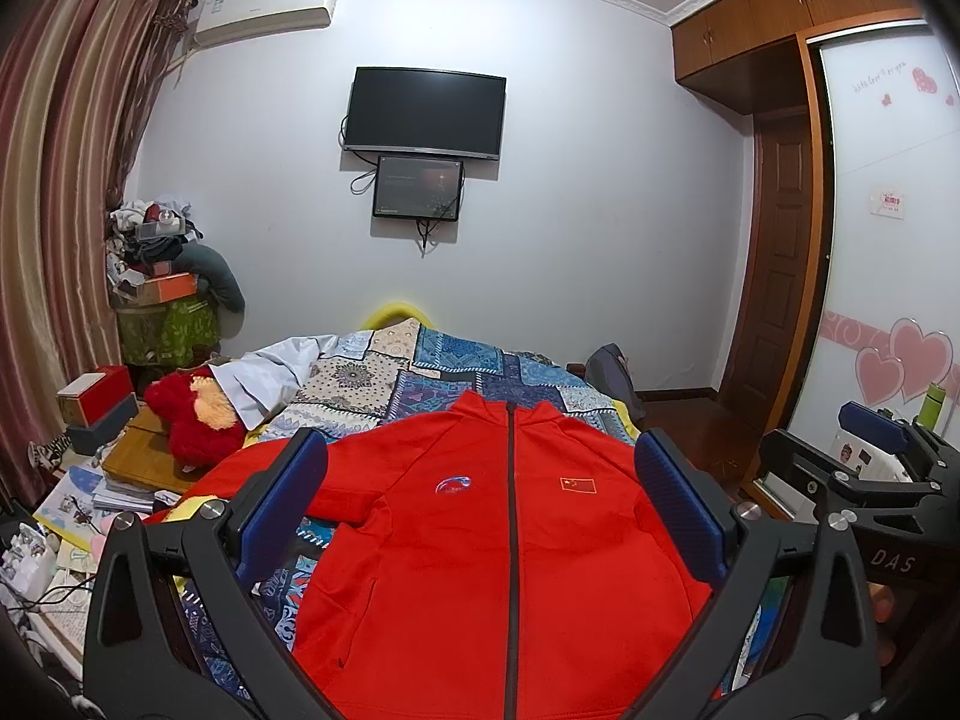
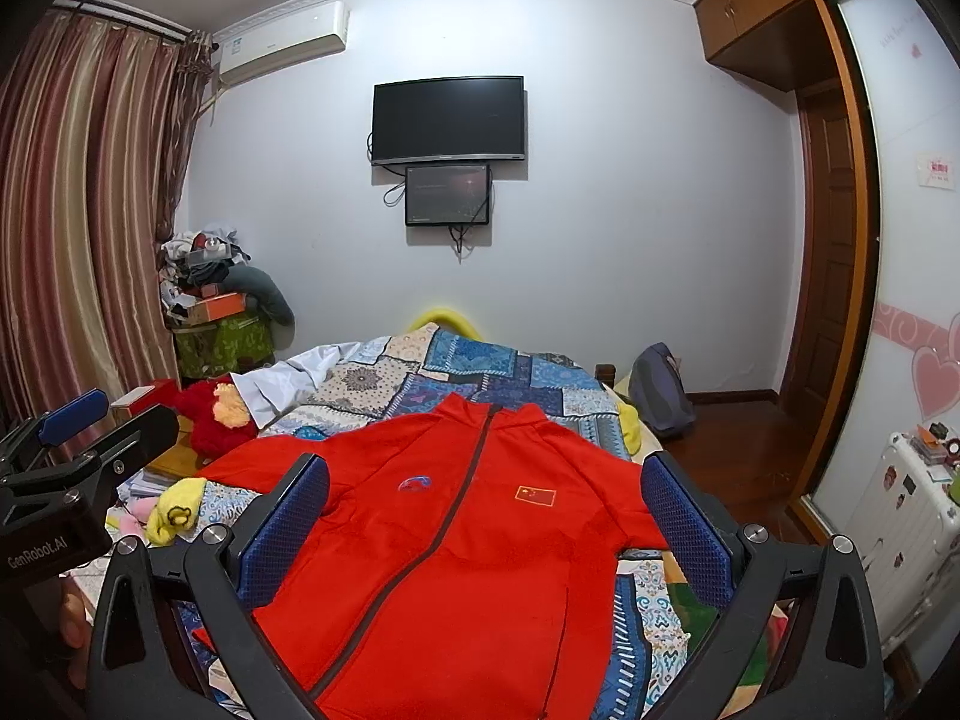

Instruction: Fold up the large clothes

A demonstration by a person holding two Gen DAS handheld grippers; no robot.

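Left tool (image 1: 480,516) and right tool (image 2: 486,522) both gape wide, holding nothing, hovering over the red jacket (image 1: 480,540). It lies flat, zipped, front up on the bed (image 1: 420,372), directly under and ahead of both tools. Looks soft, floppy, medium-weight; pinch at hem corners or sleeve cuffs. Beyond it is open quilt; left of the left tool a plush toy (image 1: 192,414) crowds the bed edge.

Red zip-up jacket (image 1: 480,540), zipped, front up, flat on patchwork bedspread (image 1: 432,372)
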